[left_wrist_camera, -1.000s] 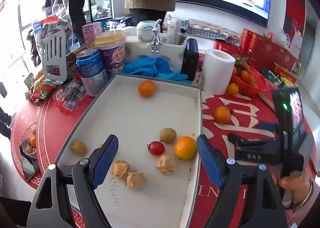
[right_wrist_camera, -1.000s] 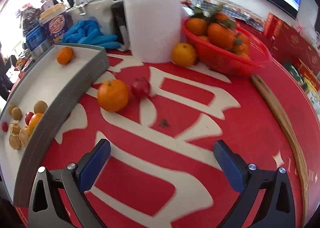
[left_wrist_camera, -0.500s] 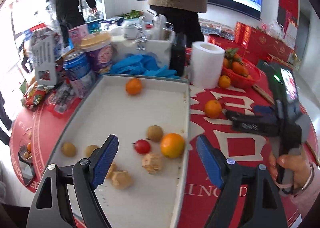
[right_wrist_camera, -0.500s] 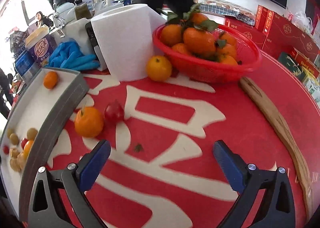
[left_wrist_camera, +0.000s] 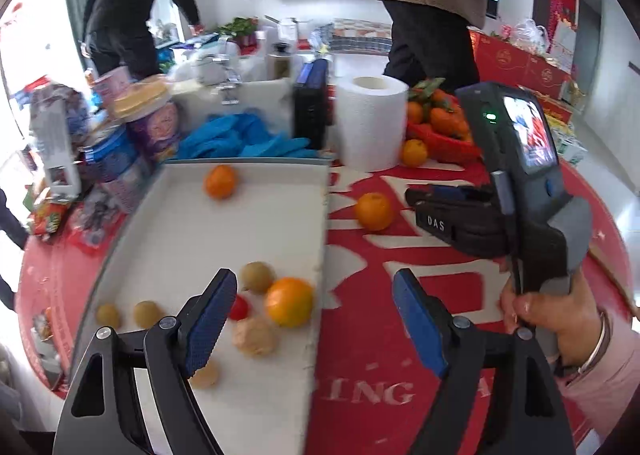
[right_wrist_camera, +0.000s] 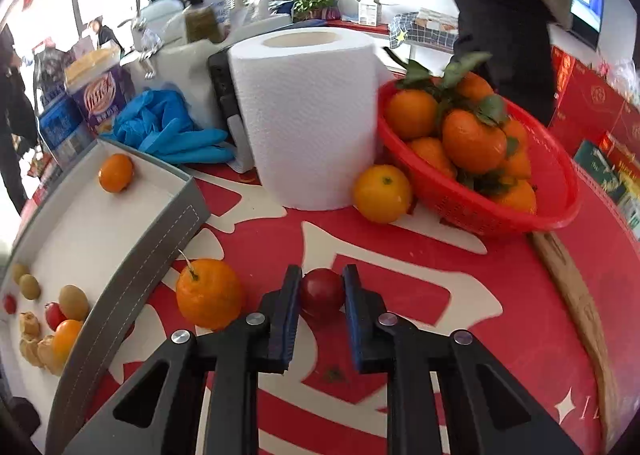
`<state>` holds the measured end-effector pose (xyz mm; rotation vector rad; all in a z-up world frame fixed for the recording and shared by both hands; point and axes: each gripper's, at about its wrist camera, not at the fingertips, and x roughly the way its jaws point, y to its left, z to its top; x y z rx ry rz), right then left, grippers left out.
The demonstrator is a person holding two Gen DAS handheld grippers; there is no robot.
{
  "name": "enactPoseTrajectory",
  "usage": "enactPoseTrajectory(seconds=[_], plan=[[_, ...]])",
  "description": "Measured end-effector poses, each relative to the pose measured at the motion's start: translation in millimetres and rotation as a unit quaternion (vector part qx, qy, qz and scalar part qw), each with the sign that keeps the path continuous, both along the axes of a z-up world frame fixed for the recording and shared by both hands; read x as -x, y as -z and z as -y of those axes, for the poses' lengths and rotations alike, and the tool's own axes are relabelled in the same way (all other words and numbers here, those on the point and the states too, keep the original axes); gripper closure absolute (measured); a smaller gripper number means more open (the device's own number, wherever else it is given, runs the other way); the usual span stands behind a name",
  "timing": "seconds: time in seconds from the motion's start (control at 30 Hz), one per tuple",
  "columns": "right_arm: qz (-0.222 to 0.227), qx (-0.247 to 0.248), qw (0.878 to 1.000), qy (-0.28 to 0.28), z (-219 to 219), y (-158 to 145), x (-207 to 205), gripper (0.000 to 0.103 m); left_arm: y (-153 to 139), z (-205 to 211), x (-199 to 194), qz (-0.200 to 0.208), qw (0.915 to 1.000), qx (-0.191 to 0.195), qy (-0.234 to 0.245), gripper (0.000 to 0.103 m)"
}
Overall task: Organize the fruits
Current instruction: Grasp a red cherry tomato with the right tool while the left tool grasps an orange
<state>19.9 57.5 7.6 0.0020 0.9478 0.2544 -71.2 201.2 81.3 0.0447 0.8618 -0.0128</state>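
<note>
My right gripper is low over the red tablecloth. Its jaws are closing, and both pads press on a small red fruit. An orange lies just to its left, beside the grey tray. My left gripper hangs open over the right edge of the tray, holding nothing. Below it lie an orange, a brown round fruit, a small red fruit and walnuts. Another orange sits at the tray's far end.
A paper roll and a red basket of leafy oranges stand behind, with a loose orange between them. Blue gloves, cups and packets crowd the far left. A wooden stick lies at right. Two people stand beyond the table.
My right gripper has moved forward to the small red fruit and gone from wide open to shut on it. My left gripper has drifted right toward the tray's edge, still open.
</note>
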Motion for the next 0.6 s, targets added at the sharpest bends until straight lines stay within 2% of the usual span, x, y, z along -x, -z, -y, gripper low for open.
enactPoseTrajectory(seconds=[0.07, 0.2, 0.4, 0.57, 0.6], plan=[[-0.01, -0.026, 1.0, 0.009, 18.3, -1.0, 4.8, 0.081, 3.5, 12.6, -10.5, -0.009, 0.9999, 0.006, 0.012, 0.02], [-0.015, -0.044, 0.999, 0.024, 50.4, -3.0, 23.2, 0.081, 18.4, 37.8, -37.8, -0.029, 0.9994, 0.008, 0.018, 0.02], [-0.017, -0.063, 0.997, 0.043, 87.8, -5.7, 50.5, 0.081, 47.7, 58.1, -80.3, -0.056, 0.9983, -0.015, -0.01, 0.021], [-0.016, -0.083, 0.995, 0.048, 106.5, -5.5, 66.9, 0.081, 63.4, 67.4, -101.4, -0.077, 0.9965, -0.029, -0.018, 0.023], [-0.016, -0.085, 0.995, 0.048, 105.2, -5.2, 67.1, 0.081, 63.6, 67.6, -102.1, -0.067, 0.9972, -0.025, -0.022, 0.024]])
